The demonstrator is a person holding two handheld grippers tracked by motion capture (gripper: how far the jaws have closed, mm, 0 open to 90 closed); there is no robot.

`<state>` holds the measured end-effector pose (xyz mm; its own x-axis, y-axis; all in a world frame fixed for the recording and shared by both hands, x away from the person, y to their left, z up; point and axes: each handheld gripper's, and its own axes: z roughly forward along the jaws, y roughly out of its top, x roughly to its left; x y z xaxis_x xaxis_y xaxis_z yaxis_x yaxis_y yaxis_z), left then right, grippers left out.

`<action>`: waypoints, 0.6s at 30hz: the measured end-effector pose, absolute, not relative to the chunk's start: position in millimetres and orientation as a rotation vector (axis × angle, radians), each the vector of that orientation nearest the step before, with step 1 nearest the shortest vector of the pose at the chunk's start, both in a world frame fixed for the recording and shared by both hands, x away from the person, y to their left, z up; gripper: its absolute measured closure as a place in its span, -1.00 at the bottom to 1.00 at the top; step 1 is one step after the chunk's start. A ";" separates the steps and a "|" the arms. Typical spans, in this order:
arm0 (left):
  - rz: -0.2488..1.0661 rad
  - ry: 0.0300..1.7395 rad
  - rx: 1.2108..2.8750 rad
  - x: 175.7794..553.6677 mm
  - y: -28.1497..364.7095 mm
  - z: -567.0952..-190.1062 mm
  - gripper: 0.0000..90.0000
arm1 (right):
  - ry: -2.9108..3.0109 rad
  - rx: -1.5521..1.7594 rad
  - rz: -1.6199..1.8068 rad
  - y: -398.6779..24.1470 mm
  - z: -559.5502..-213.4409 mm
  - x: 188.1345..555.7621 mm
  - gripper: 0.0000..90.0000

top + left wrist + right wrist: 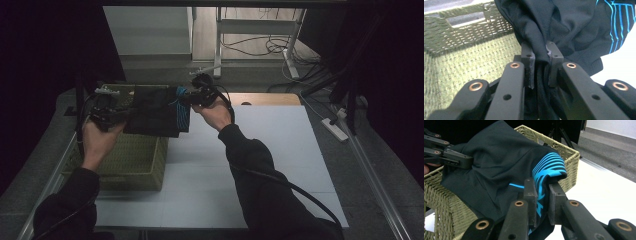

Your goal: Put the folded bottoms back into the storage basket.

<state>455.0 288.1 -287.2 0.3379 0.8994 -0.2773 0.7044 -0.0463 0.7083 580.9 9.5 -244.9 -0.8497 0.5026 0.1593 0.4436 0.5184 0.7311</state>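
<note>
High view: left claw (117, 116) and right claw (186, 98) each grasp the black garment (155, 111); keep it taut above the wicker basket (135, 165) beneath them.

The high view looks forward and down on the counter (260, 165) from the person's side. Each gripper view sits close behind its own jaws: the left faces into the basket (469, 57), the right looks across the basket (564, 152). All three share the basket and the cloth (155, 110).

Dim room; grey floor (360, 165); white desk frame (260, 30) behind, loose cables (260, 47); power strip (335, 129) at right.
</note>
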 end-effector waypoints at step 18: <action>0.324 1.462 1.773 442.0 318.0 -285.7 0.77 | 2.688 0.808 1.304 40.0 -245.9 577.7 0.79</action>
<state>442.0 318.0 -285.7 0.3001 0.9115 -0.2814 0.7071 -0.0145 0.7070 577.7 40.0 -245.9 -0.8627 0.4729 0.1792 0.4335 0.5090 0.7436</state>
